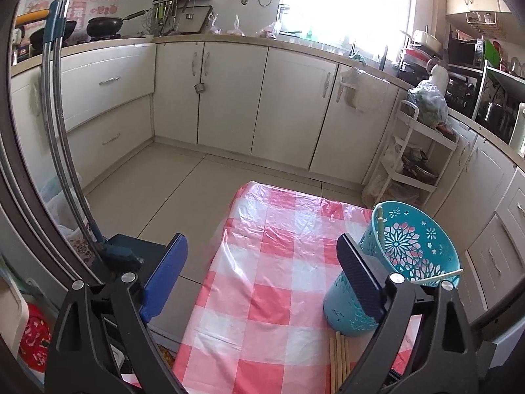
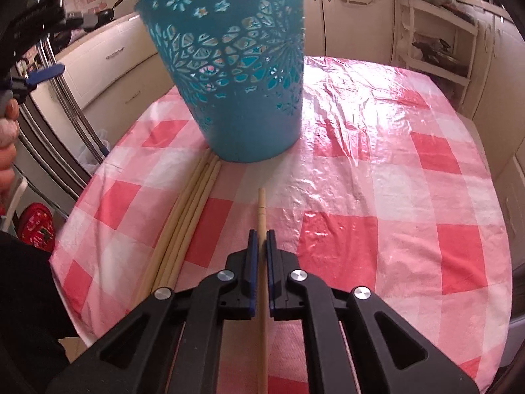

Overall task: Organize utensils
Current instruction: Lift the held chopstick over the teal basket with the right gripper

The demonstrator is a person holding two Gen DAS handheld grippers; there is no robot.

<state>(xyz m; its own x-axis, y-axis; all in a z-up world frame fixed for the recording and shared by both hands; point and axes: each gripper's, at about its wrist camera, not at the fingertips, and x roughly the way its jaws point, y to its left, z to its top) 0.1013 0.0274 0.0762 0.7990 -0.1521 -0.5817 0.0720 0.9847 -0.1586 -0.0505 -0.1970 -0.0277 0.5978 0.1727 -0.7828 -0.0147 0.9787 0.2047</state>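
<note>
The right gripper pinches a thin, pale wooden chopstick mid-shaft near the tabletop's near edge; light, stiff, likely to swivel. The left gripper gapes empty beside the teal perforated plastic bin.

Teal basket, pink-checked tablecloth

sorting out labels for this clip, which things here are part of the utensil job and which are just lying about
Part of the job:
- single chopstick between the right gripper fingers
- chopstick bundle on the tablecloth
- teal basket, two chopsticks already inside
- left gripper, open

Lying about:
- white trolley
- wok
- mop handle
</note>
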